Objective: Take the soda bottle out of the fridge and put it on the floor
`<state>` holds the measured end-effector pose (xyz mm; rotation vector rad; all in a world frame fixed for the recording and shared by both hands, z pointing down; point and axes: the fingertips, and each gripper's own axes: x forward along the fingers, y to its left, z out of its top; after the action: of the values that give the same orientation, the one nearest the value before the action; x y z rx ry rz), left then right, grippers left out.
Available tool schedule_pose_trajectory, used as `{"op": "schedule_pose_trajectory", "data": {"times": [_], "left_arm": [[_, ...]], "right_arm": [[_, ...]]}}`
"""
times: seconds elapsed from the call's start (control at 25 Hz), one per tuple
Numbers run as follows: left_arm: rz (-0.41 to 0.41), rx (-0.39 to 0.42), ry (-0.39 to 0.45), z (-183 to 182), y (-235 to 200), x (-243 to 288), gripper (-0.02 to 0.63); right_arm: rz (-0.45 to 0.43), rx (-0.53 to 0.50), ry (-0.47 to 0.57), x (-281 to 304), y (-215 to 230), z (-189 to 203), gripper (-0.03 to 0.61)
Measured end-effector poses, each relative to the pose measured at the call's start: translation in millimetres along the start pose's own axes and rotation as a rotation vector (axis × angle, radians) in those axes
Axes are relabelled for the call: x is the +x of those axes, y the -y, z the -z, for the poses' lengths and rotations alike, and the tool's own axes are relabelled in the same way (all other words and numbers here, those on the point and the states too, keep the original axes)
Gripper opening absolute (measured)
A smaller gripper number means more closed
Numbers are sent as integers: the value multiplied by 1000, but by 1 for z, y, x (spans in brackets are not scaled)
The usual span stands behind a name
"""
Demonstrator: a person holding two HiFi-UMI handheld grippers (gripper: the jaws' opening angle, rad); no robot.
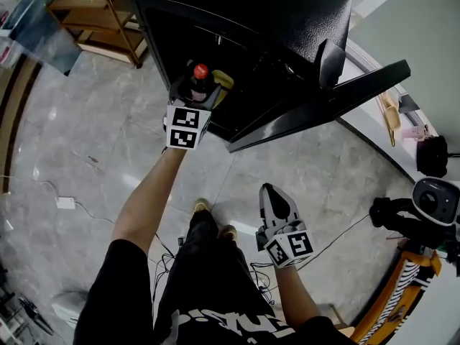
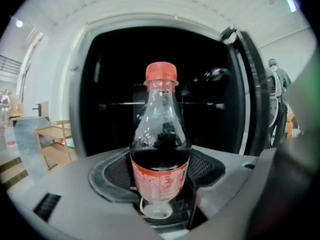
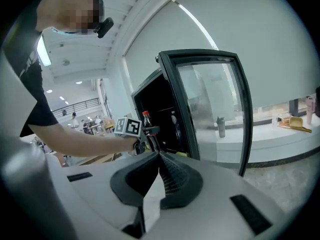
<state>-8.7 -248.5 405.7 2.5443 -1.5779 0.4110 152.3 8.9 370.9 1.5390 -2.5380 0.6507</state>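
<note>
Your left claw [image 1: 195, 92] was closed on the soda bottle [image 2: 160, 149]. Its jaws pressed on the lower body at the red label, one to each side. The bottle stood upright between the jaws, red cap [image 2: 161, 72] uppermost, with dark liquid up to the shoulder. It was carried clear of any surface, at the mouth of the fridge [image 1: 273, 20]. The dark open compartment lay directly ahead of the claw, and a shelf [image 2: 120, 104] crossed it behind the bottle's neck. The fridge door [image 1: 323, 106] stood swung open, ahead of that claw and to its right. The grey floor [image 1: 86, 164] lay below the claw; the bottle was not on it.

Your right claw [image 3: 159, 156] had its jaws brought together with nothing between them. You held it low, behind and to the right of the left claw and well apart from the bottle. The door's glass pane was ahead of it.
</note>
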Motion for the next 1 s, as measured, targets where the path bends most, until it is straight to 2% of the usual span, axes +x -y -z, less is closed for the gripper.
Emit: {"op": "schedule_pose_trajectory", "data": {"times": [0.28,0.52,0.76,1.0], "left_arm": [[-29,-19,-24,11,-1,-79,311],[-74,-50,-32,50,-13,-116,311],[-97,-51,-48,122,-26,-120,311],[-143,-92,-85,225,-32,-120,311]], "right_arm": [[-76,-37,-15,4,-24,1,25],[-155,-60,-32,30,-39,25,25],[-206,-98,-50,79,-37,71,25],[-242,-96,-125,125,-29,159,25]]}}
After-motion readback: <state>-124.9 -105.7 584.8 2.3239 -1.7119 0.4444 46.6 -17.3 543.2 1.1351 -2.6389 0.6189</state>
